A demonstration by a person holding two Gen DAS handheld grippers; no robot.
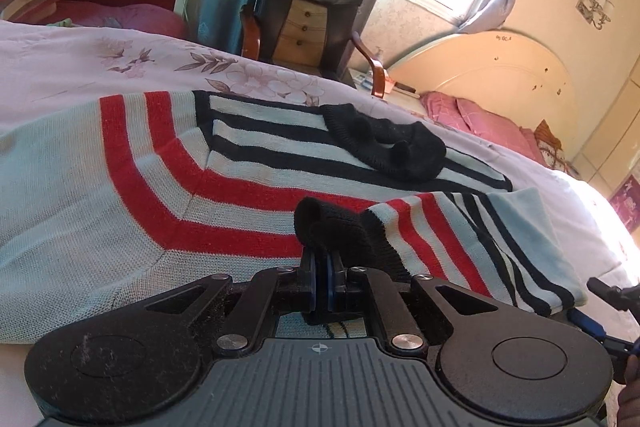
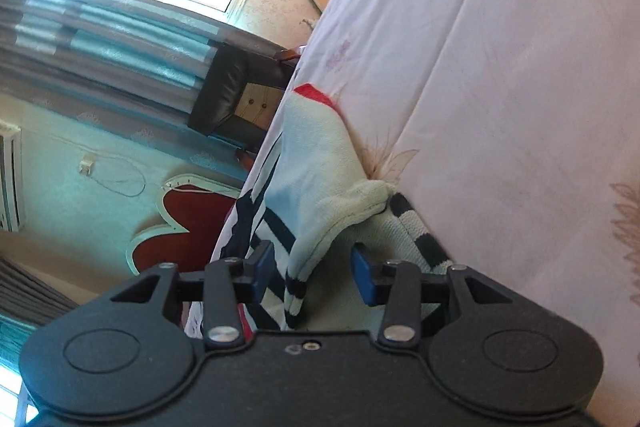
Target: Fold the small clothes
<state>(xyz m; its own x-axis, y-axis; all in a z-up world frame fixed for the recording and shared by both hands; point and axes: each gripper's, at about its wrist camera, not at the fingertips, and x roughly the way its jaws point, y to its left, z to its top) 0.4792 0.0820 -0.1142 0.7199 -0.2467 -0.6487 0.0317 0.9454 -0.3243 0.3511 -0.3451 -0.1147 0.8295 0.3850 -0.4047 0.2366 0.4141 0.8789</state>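
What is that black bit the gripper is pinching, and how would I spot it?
Start at the big floral bedsheet, where a pale striped sweater lies spread. At its near edge the left gripper is shut on the sleeve cuff, a black ribbed band on a red-striped sleeve. The black collar lies farther back, untouched.

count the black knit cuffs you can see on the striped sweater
2. One black cuff lies on the navy-striped sleeve folded across the sweater; the other cuff is pinched in the left gripper. Any other ribbing may be hidden.
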